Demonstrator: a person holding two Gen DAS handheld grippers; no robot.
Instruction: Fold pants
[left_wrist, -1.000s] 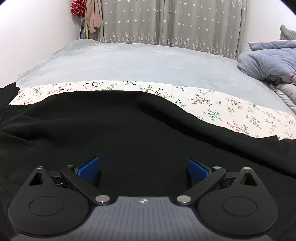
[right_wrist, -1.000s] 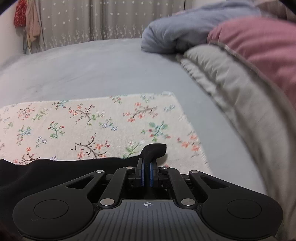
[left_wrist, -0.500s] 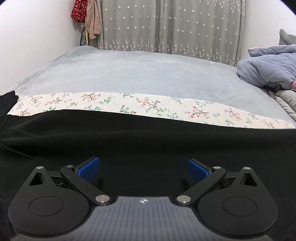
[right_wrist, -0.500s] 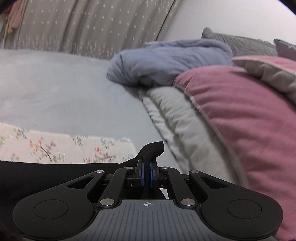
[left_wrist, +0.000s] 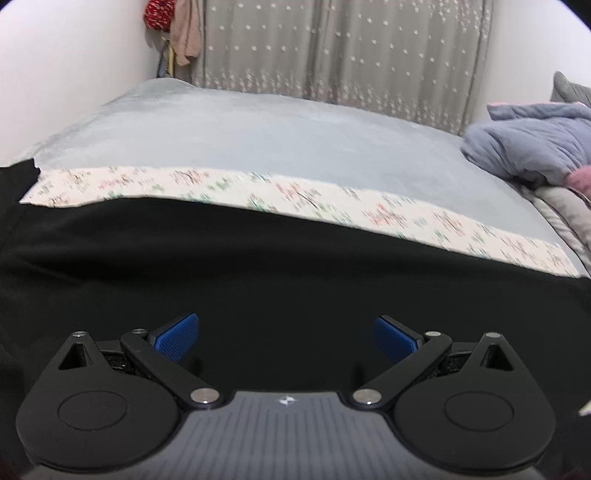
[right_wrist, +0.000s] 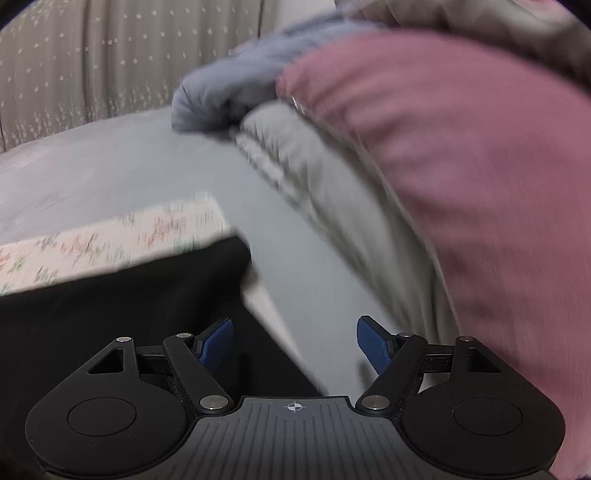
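Black pants (left_wrist: 258, 266) lie spread across a floral cloth (left_wrist: 295, 195) on the grey bed. My left gripper (left_wrist: 286, 334) hovers just over the black fabric, open, its blue pads (left_wrist: 173, 334) wide apart with nothing pinched. In the right wrist view the pants' right end (right_wrist: 129, 295) lies flat with its corner near the floral cloth (right_wrist: 110, 240) edge. My right gripper (right_wrist: 295, 341) is opening; its blue pads (right_wrist: 216, 343) stand apart and press on nothing, with the pants' edge running below and between them.
A pink pillow (right_wrist: 461, 184), a grey pillow (right_wrist: 332, 192) and a bunched blue-grey blanket (right_wrist: 229, 88) crowd the right side of the bed. Star-patterned curtains (left_wrist: 343, 48) hang behind. Clothes (left_wrist: 173, 29) hang in the left corner by the white wall.
My right gripper has let go of the pants corner it pinched and swung right toward the pillows; the corner now lies flat. The pants' far edge has straightened. The left gripper stays open.
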